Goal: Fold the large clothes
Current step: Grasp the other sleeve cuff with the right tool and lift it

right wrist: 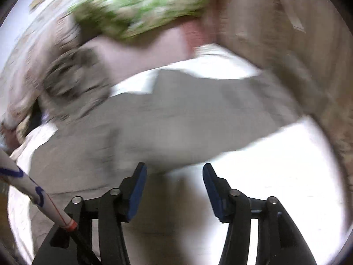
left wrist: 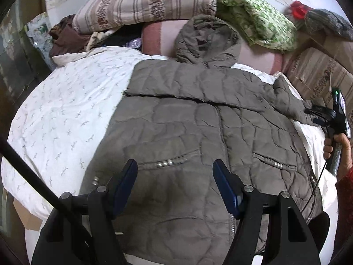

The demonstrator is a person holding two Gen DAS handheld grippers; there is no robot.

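A grey-brown quilted hooded jacket (left wrist: 198, 132) lies front up on a white patterned bedsheet (left wrist: 66, 110). Its hood (left wrist: 207, 37) points to the far side. One sleeve (left wrist: 187, 88) is folded across the chest, and the other sleeve (left wrist: 286, 97) reaches out to the right. My left gripper (left wrist: 175, 165) hovers open over the jacket's lower front, holding nothing. At the right edge a hand (left wrist: 337, 145) holds the right tool. The right wrist view is blurred: my right gripper (right wrist: 174, 167) is open and empty above the jacket sleeve (right wrist: 176, 114) and the sheet (right wrist: 275, 165).
A striped quilt (left wrist: 143, 6), a green floral cloth (left wrist: 260, 22) and a pink blanket (left wrist: 161, 37) are piled at the bed's far end. Dark brown clothes (left wrist: 66, 37) lie at the back left. Cardboard boxes (left wrist: 317, 75) line the right side.
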